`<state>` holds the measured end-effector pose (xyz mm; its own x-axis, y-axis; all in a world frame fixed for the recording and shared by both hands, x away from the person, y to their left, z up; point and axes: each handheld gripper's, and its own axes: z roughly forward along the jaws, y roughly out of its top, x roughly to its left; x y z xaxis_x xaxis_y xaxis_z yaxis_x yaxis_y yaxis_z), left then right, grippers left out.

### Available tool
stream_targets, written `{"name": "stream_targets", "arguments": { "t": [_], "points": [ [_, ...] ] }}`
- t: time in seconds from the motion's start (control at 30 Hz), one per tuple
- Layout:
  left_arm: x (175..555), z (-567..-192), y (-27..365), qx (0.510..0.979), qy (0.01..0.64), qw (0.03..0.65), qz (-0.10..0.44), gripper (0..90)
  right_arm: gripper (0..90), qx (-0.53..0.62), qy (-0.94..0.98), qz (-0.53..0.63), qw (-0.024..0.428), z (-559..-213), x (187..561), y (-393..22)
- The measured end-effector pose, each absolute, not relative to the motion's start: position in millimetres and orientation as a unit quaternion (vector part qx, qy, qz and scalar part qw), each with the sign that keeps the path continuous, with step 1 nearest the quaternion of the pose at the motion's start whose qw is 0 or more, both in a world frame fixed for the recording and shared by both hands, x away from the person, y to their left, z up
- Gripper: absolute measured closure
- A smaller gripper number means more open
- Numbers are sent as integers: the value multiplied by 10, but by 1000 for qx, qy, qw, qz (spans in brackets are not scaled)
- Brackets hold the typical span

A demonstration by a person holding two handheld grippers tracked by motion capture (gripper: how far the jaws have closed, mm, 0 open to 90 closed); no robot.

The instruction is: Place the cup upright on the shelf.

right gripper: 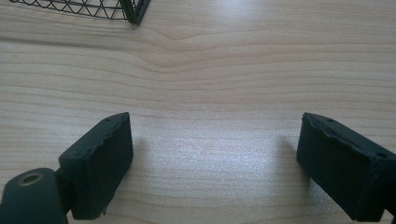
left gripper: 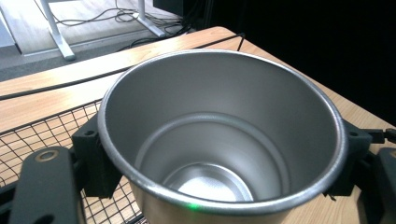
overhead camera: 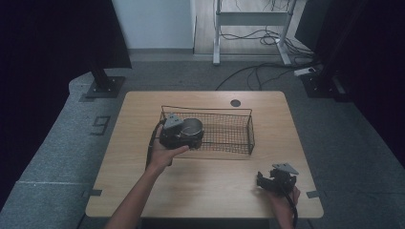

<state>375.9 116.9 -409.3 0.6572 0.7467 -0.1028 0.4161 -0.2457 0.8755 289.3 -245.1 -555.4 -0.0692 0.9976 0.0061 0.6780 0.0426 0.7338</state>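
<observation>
Fingers of the left gripper are clamped on opposite sides of a steel cup, pads set just below its rim. The cup stands upright and looks empty, mouth up toward the gripper's own camera. A side grip of this kind leaves the base free, which suits setting the cup down flat.

In the high view the cup sits at the left end of the wire basket, at or just inside the left wall; whether its base already rests on the mesh floor cannot be told. Mesh shows below and beside the left pad in the left gripper view.

The right gripper rests low at the near right of the table, well apart from the basket. Its fingers stand wide with nothing between them, bare wood under them. It appears parked to keep out of the working path.

Clearances: the basket's remaining floor to the right of the cup is free. Its walls are the hazard; in my judgement the left gripper's body and pads could catch the near or left wire edge on lowering or withdrawal. A straight lift out is the safer exit. The table edges are well away from the cup.
</observation>
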Motion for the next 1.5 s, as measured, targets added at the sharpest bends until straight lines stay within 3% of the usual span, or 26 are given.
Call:
{"name": "stream_targets", "arguments": {
  "t": [1.5],
  "points": [
    [4173, -3992, 1034, 772, 392, 468, 178, 190, 111, 626, 668, 297, 272, -5556, 2893, -2447]
  ]
}}
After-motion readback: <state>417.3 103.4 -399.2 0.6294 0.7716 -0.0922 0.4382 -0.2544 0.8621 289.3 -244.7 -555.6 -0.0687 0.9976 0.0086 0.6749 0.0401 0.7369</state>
